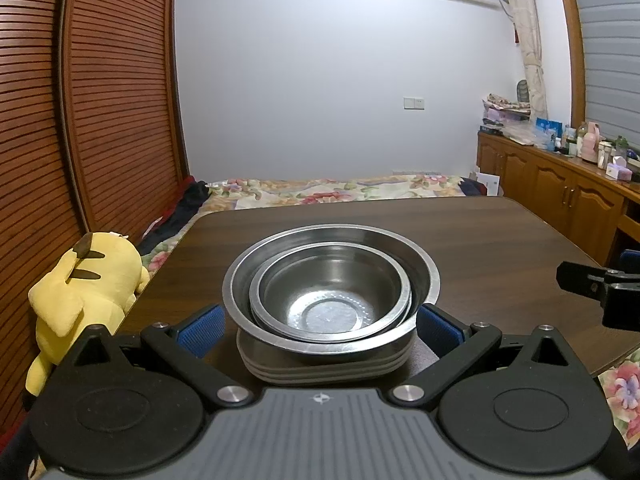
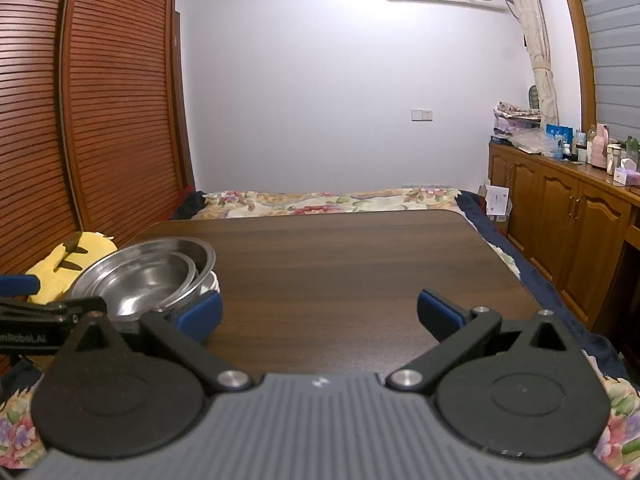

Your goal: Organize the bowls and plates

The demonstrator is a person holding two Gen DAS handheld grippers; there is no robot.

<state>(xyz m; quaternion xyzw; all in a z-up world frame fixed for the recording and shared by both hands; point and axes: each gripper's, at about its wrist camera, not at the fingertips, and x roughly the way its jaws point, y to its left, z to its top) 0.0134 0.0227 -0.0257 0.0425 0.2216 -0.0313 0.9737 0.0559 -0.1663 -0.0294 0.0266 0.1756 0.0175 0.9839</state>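
Left claw [image 1: 320,322] spread wide around stacked bowls [image 1: 331,292] and plates [image 1: 320,370].

Bare wooden table [image 2: 340,264] ahead of the right gripper [image 2: 320,316], stacked bowls [image 1: 332,292] filling the wide-spread left gripper [image 1: 320,326] gap

Your left wrist camera looks forward, low over the table [image 1: 500,232], with the stacked bowls [image 1: 332,292] close between its fingers. Your right wrist camera sits further right, facing the same wall; it shares those bowls [image 2: 148,280], left of its fingers.
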